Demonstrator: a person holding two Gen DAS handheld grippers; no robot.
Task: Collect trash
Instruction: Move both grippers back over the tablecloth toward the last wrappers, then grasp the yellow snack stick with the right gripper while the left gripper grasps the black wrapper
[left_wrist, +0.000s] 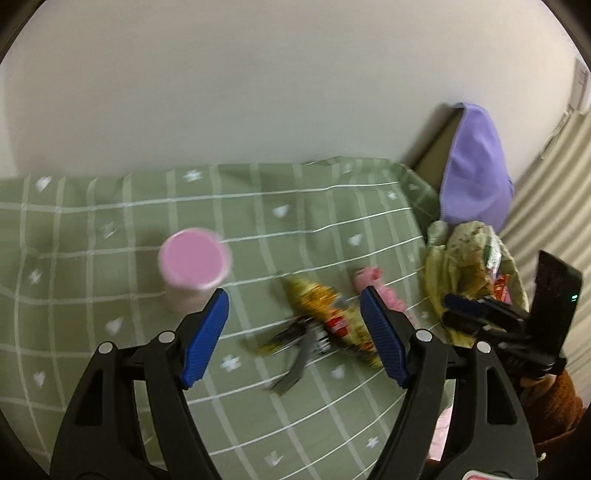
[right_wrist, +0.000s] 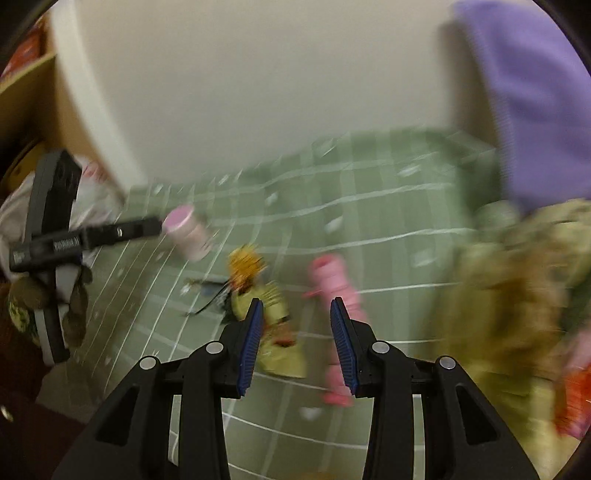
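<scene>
A yellow wrapper is lying on the green cloth, a pink wrapper beside it, a pink cup standing nearby. I'm holding both grippers, left and right, open and empty above them. A green bag at the edge is holding collected wrappers, likely my bin.

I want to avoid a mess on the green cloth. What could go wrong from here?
1. The pink cup stands upright close to the open left gripper; a sideways sweep may tip it.
2. The yellow snack wrapper overlaps a grey strip, so one grab may leave pieces behind.
</scene>
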